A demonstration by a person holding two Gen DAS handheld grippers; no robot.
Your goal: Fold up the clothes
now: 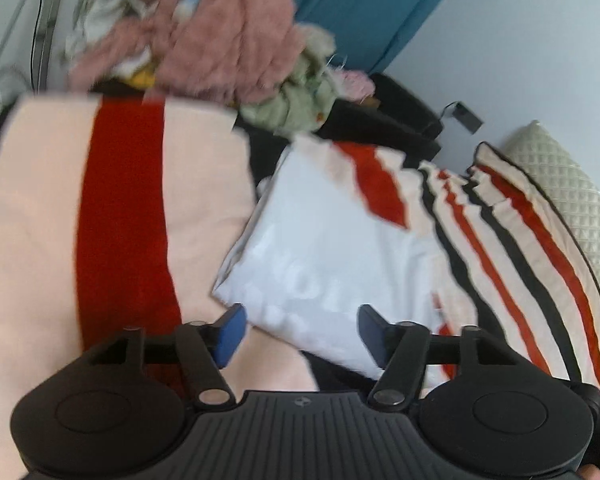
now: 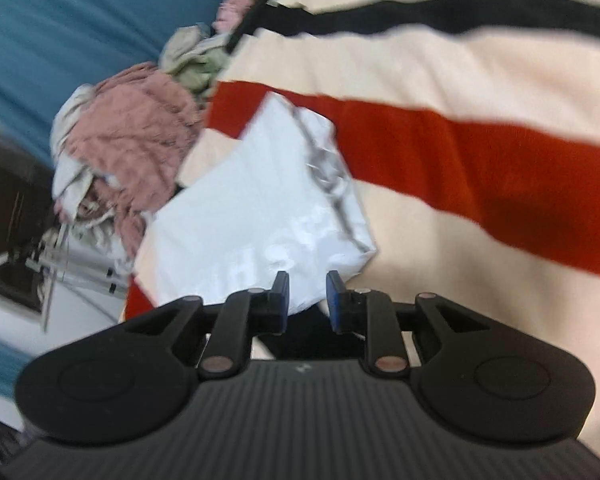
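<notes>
A cream garment with red and black stripes [image 1: 120, 216] lies spread out; in the right wrist view [image 2: 480, 152] it fills the right side. A white plastic bag [image 1: 320, 264] lies on it, also in the right wrist view [image 2: 260, 224]. My left gripper [image 1: 300, 332] is open and empty, just above the bag's near corner. My right gripper [image 2: 308, 300] is part open with a narrow gap, empty, at the bag's near edge. Both views are motion-blurred.
A heap of clothes with a fuzzy pink piece [image 1: 228, 32] and a pale green piece [image 1: 296, 100] sits at the far side, also in the right wrist view [image 2: 136, 140]. A quilted cream pillow [image 1: 572, 200] lies at right. A teal curtain [image 1: 372, 4] hangs behind.
</notes>
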